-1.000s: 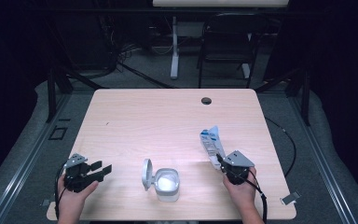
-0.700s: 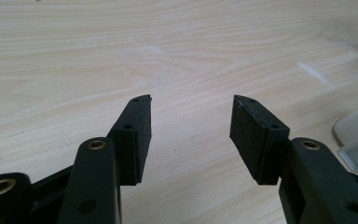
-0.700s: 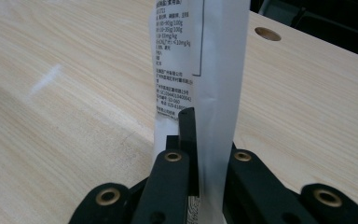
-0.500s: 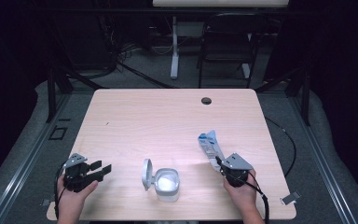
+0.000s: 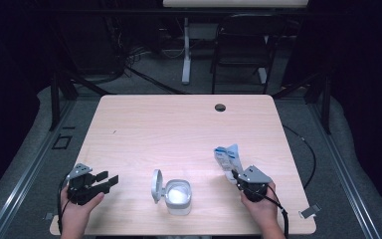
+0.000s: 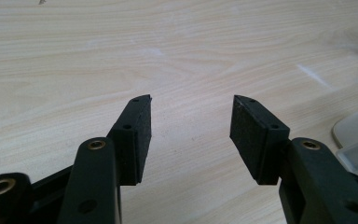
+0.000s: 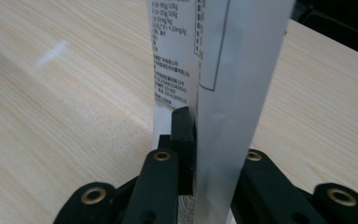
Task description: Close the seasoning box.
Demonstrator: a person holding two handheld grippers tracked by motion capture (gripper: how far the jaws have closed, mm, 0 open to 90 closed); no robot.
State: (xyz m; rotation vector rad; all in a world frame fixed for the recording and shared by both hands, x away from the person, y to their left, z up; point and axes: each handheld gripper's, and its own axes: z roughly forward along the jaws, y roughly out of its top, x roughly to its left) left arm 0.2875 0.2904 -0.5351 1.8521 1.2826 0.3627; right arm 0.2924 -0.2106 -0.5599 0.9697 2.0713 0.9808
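Counted on the wooden table (image 5: 144,129)

Two grippers: left gripper (image 5: 110,179), right gripper (image 5: 234,175). Two hands. One white-and-blue packet (image 5: 228,158). One small white container (image 5: 179,196) (one hinged lid (image 5: 156,185), standing open). One round grommet hole (image 5: 220,107) in the tabletop.

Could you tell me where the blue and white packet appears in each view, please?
High view: packet at lower right, in the right gripper.
Left gripper view: not in it.
Right gripper view: packet at centre, rising between the jaws.
Shared landmark: the wooden table.
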